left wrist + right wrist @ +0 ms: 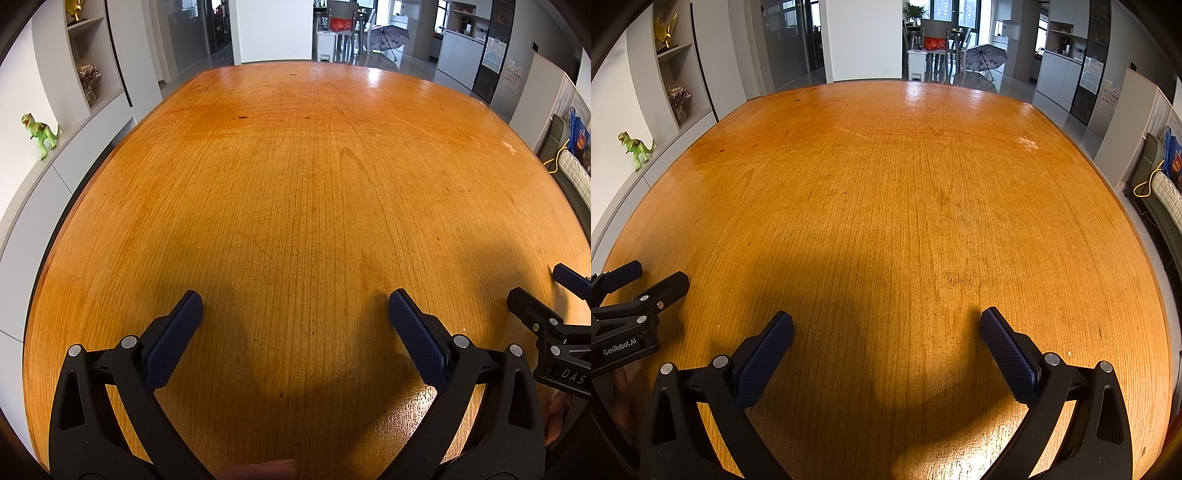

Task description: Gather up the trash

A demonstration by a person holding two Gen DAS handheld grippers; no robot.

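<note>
I see no trash in either view. My left gripper [295, 301] is open and empty, its blue-padded fingers [173, 339] spread wide just above the orange wooden table [295, 184]. My right gripper [886, 321] is likewise open and empty above the same table [886, 203]. The two grippers are side by side: the right one shows at the right edge of the left wrist view [546, 295], and the left one shows at the left edge of the right wrist view [646, 284].
A grey sideboard with a green toy dinosaur [38, 133] runs along the table's left. A white bin [916, 63], chairs and an open umbrella [984, 57] stand beyond the far edge. A sofa with a yellow cable [1145, 184] is to the right.
</note>
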